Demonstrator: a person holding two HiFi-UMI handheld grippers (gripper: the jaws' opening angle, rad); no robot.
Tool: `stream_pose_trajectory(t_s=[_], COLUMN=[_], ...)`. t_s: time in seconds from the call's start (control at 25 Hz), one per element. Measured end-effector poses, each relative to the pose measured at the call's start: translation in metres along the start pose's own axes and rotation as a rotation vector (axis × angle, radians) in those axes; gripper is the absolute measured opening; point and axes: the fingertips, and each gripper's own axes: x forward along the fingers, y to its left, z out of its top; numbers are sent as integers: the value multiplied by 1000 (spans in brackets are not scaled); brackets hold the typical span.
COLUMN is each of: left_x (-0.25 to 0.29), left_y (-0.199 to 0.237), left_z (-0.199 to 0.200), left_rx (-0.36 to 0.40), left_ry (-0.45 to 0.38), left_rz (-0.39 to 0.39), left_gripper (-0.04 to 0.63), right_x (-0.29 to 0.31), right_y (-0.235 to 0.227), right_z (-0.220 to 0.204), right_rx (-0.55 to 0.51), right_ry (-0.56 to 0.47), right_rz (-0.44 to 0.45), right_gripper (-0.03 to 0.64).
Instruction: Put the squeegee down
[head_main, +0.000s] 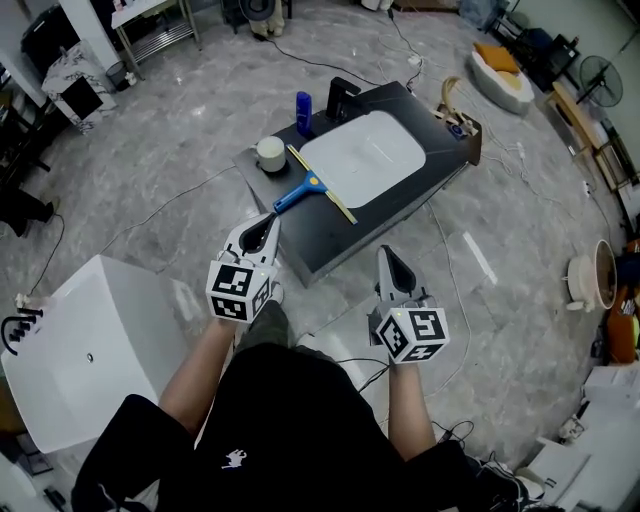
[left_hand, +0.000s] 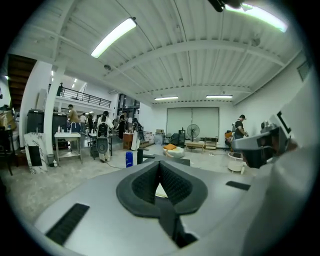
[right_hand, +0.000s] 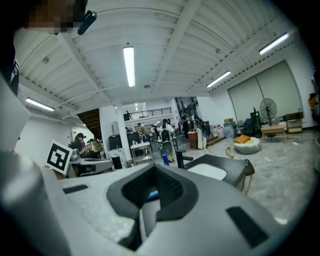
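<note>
The squeegee (head_main: 303, 191), blue-handled with a long yellow blade, lies flat on the low dark table (head_main: 400, 212), at the near-left edge of a white panel (head_main: 362, 158). Neither gripper touches it. My left gripper (head_main: 268, 222) hangs short of the table's near corner, its jaws shut with nothing in them. My right gripper (head_main: 385, 253) floats off the table's near edge, jaws together and empty. In the left gripper view the left gripper (left_hand: 159, 163) points level across the room. Through the right gripper's (right_hand: 156, 168) jaw hollow a bit of the blue squeegee handle (right_hand: 153, 195) shows.
A blue bottle (head_main: 304, 113), a white roll (head_main: 271, 153) and a black object (head_main: 342, 97) stand at the table's far left. A big white box (head_main: 100, 340) sits on the floor at my left. Cables cross the floor; a basket (head_main: 457, 105) and a bucket (head_main: 590, 280) lie to the right.
</note>
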Motion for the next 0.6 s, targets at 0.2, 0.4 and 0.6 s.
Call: stream_pose_trajectory(t_s=[0.2,0.4,0.6], left_x=[-18,-30,-33], left_y=[-15,-18,-20], left_z=[30,36,38], left_rx=[36,58,71], left_ry=[-60,-87,-100], left_rz=[5,21,22], left_gripper=[3,4,3], right_x=[-15,-24,-26], right_y=[5,6,3], right_z=[22,24,26], right_rx=[-28,-41,-53], right_ry=[-54,-64,-62], right_rz=[17,23,13], right_gripper=[2,2,2])
